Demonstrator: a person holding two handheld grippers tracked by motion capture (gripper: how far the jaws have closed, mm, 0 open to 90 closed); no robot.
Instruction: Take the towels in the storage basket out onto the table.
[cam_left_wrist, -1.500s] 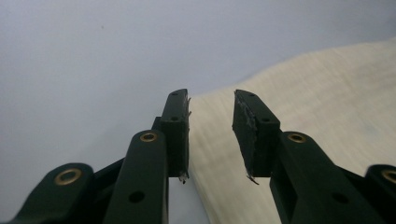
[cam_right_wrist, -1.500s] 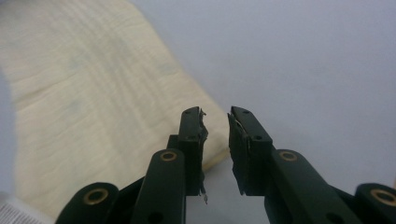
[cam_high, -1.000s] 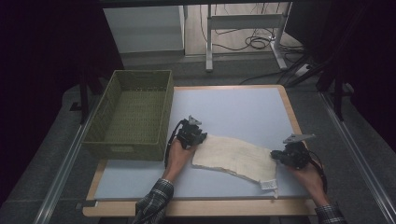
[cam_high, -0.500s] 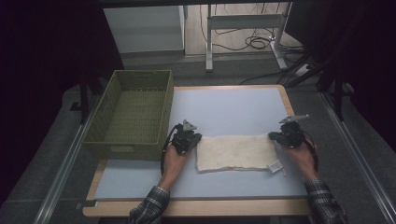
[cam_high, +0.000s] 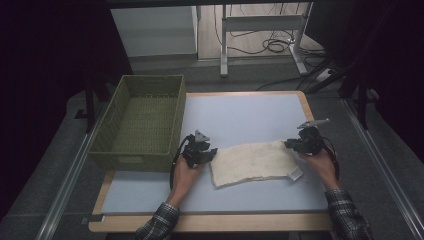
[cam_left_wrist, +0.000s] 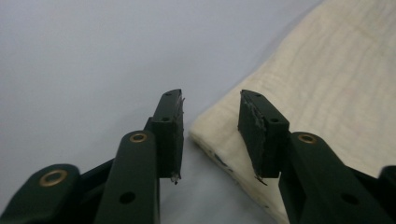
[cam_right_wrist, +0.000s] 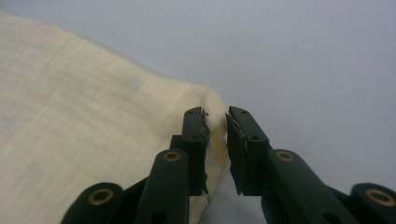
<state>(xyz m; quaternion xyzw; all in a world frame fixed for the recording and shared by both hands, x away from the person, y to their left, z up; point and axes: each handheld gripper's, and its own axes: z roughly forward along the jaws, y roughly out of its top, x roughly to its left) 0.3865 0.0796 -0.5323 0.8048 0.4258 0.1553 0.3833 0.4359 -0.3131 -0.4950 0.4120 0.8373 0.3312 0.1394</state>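
Observation:
A cream cloth (cam_high: 252, 162) lies flat on the pale blue table (cam_high: 240, 112), with a small white tag (cam_high: 296, 174) at its near right corner. My left gripper (cam_high: 212, 154) is at the cloth's far left corner. In the left gripper view the gripper (cam_left_wrist: 210, 100) has just been opening: its jaws stand apart, and the cloth (cam_left_wrist: 327, 79) corner lies loose between them. My right gripper (cam_high: 289, 145) is at the far right corner. In the right gripper view the gripper (cam_right_wrist: 216, 114) has also just been opening, leaving a narrow gap with the cloth (cam_right_wrist: 84, 107) edge in it.
A green woven basket (cam_high: 131, 161) stands at the table's left side, close to my left hand. Beyond the table's far edge are a metal stand (cam_high: 260, 22) and cables on the floor. Bare table surface lies behind and in front of the cloth.
The right gripper has moved away from the near edge, pulling the skewed cloth out straight and flat. The left gripper shifted slightly left. Both hands have since kept still.

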